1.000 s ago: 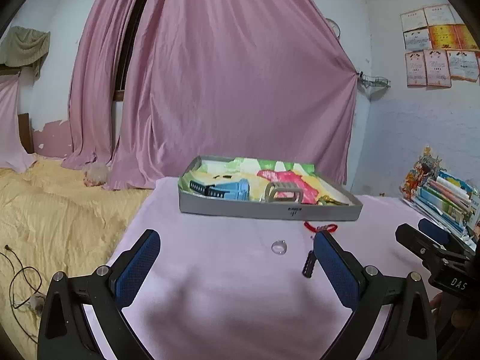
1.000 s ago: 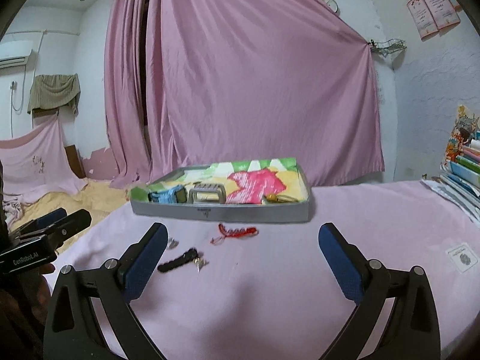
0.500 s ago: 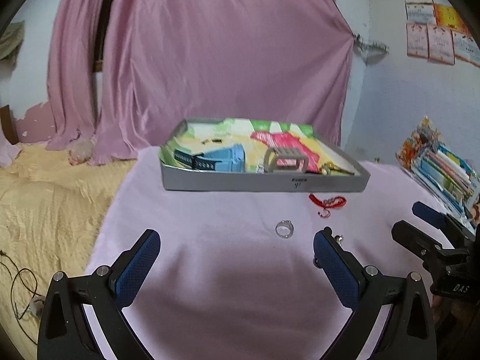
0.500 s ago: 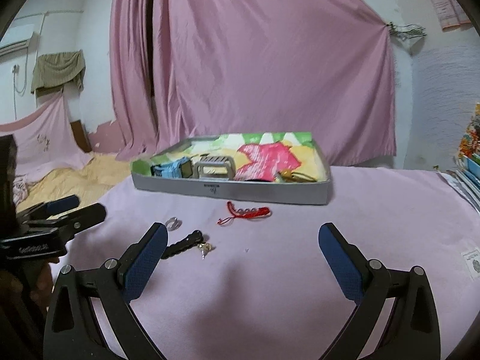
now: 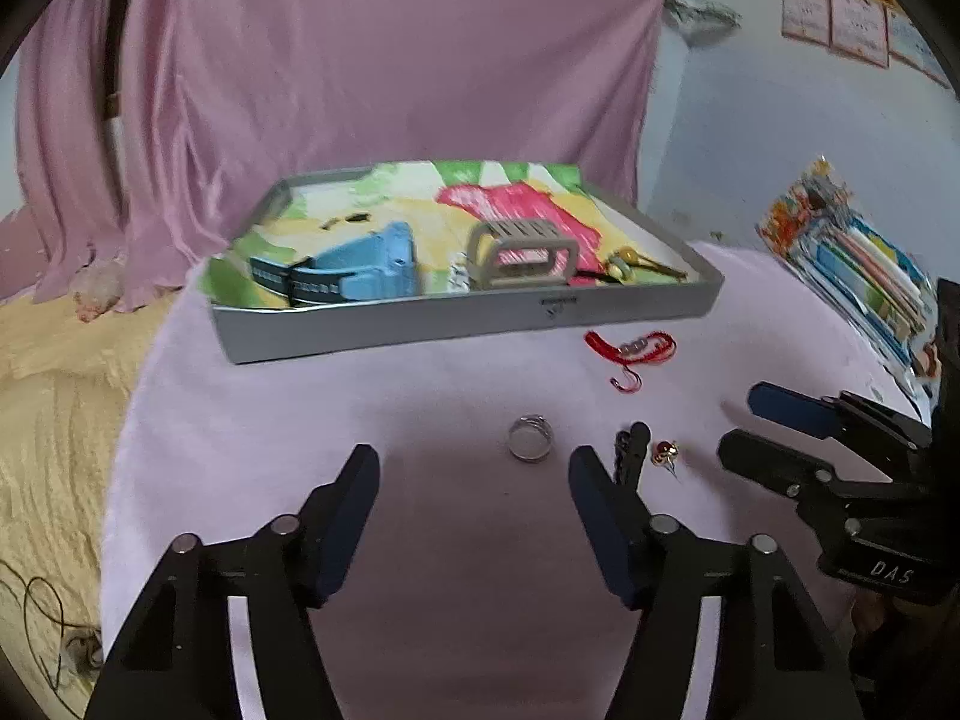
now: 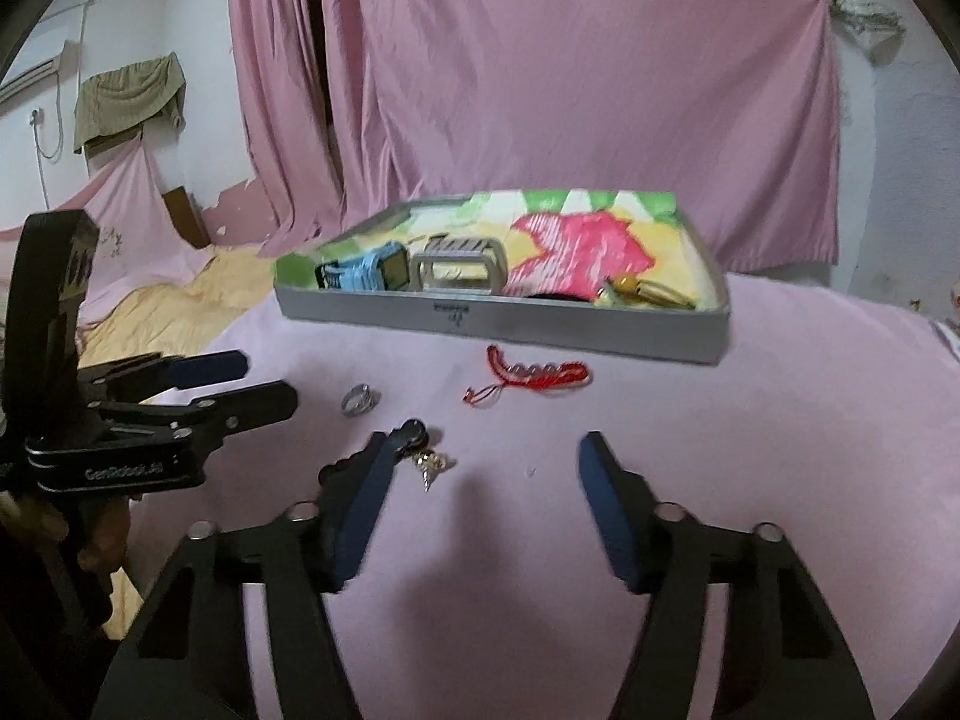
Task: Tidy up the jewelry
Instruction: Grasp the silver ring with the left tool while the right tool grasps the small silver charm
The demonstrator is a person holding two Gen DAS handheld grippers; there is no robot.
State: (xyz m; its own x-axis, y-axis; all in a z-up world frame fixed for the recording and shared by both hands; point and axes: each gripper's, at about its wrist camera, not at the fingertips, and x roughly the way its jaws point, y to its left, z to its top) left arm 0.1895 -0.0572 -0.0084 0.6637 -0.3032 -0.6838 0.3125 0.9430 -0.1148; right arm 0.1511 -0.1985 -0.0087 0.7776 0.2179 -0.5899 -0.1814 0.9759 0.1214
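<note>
A grey tray (image 5: 420, 315) with a colourful liner stands at the back of the pink table; it holds a blue watch (image 5: 354, 273), a grey watch (image 5: 522, 252) and gold pieces (image 5: 630, 261). On the cloth lie a silver ring (image 5: 529, 437), a red bracelet (image 5: 630, 348), a black hair clip (image 5: 630, 450) and a small gold earring (image 5: 666, 453). My left gripper (image 5: 474, 468) is open, just short of the ring. My right gripper (image 6: 486, 462) is open near the earring (image 6: 429, 462) and the clip (image 6: 411, 435). The ring (image 6: 360, 399), bracelet (image 6: 528, 375) and tray (image 6: 498, 318) show there too.
A stack of books (image 5: 852, 276) lies at the table's right edge. A yellow blanket (image 5: 54, 420) lies left of the table. Pink curtains (image 5: 360, 60) hang behind the tray. The right gripper (image 5: 840, 438) shows in the left wrist view and the left gripper (image 6: 180, 396) in the right wrist view.
Both grippers have moved forward and down toward the loose jewelry on the cloth. Both stay open and empty. The ring now lies just ahead of the left fingers.
</note>
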